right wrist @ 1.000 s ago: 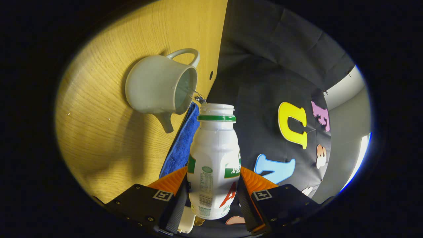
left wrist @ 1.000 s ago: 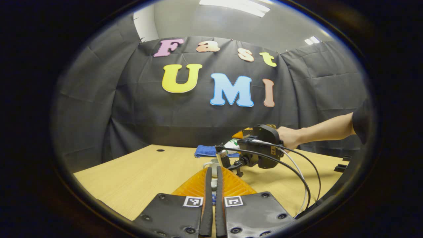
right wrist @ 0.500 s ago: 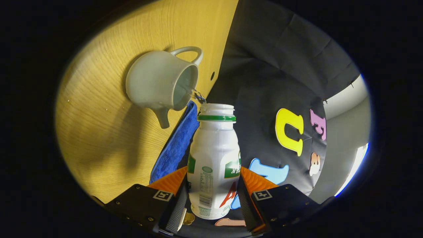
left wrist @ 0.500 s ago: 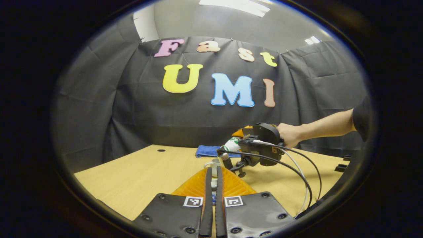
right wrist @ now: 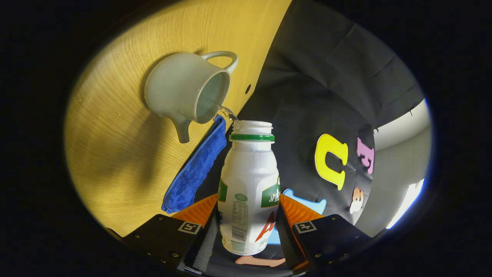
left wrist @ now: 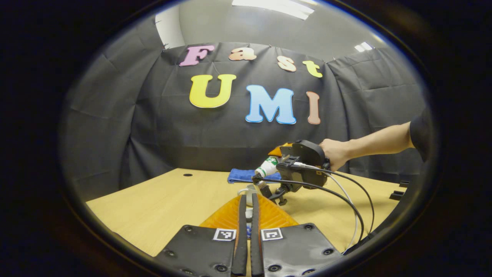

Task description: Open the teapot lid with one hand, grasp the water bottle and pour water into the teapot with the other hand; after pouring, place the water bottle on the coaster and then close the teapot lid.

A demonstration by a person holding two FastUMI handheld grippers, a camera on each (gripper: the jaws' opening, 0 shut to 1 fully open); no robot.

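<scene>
My left jaws sit nearly together; what they pinch I cannot tell. My right jaws clamp the water bottle, tipped, a thin stream entering the open teapot on the worktop. Lid off, pouring underway; coaster placement and closing remain.

Black cloth wall, wooden table, bright ceiling lights.
</scene>
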